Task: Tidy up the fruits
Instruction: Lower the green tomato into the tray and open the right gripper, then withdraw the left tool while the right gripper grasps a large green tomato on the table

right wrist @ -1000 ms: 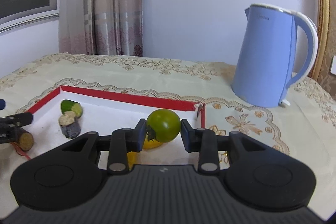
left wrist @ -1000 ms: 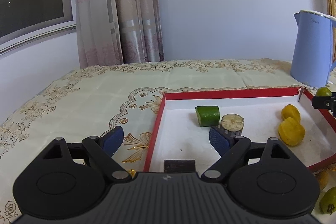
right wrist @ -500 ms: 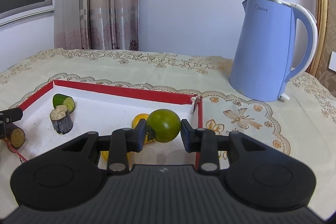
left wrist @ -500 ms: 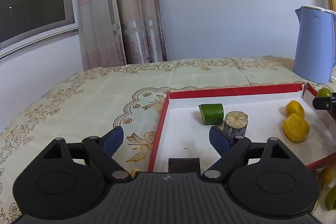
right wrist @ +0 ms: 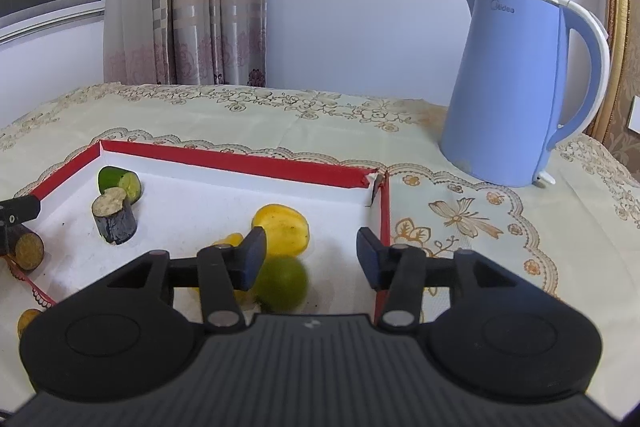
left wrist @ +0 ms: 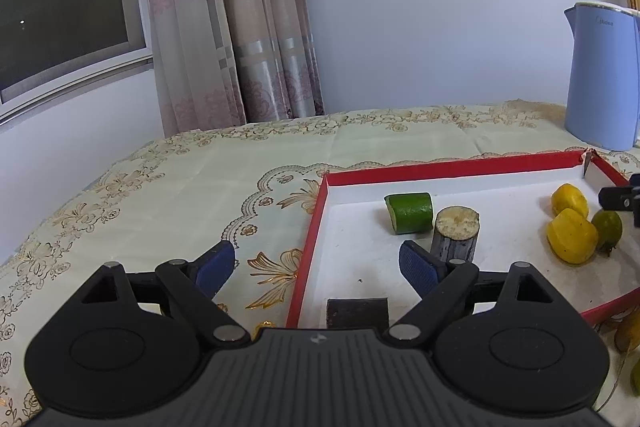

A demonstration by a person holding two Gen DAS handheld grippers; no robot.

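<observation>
A red-rimmed white tray [left wrist: 440,169] [right wrist: 240,161] holds a green cucumber piece [left wrist: 410,213] [right wrist: 120,181], a dark stub with a pale cut face [left wrist: 456,233] [right wrist: 114,221] and two yellow fruits [left wrist: 572,235] [right wrist: 282,229]. My right gripper [right wrist: 311,259] hovers over the tray's right end and its jaws are opening. The green tomato [right wrist: 282,285] [left wrist: 608,229] sits blurred below them, free of the pads and beside the yellow fruits. My left gripper [left wrist: 316,267] stands open over the tray's left rim, holding nothing. A dark piece [left wrist: 358,313] [right wrist: 28,251] lies just under it.
A blue kettle [right wrist: 516,87] [left wrist: 600,79] stands on the tablecloth right of the tray. Loose fruit pieces [right wrist: 28,321] [left wrist: 628,331] lie on the cloth before the tray's front rim. A curtain and a window are at the back left.
My right gripper's jaws have parted and let go of the green tomato, which has dropped into the tray beside the yellow fruits. My left gripper stays wide.
</observation>
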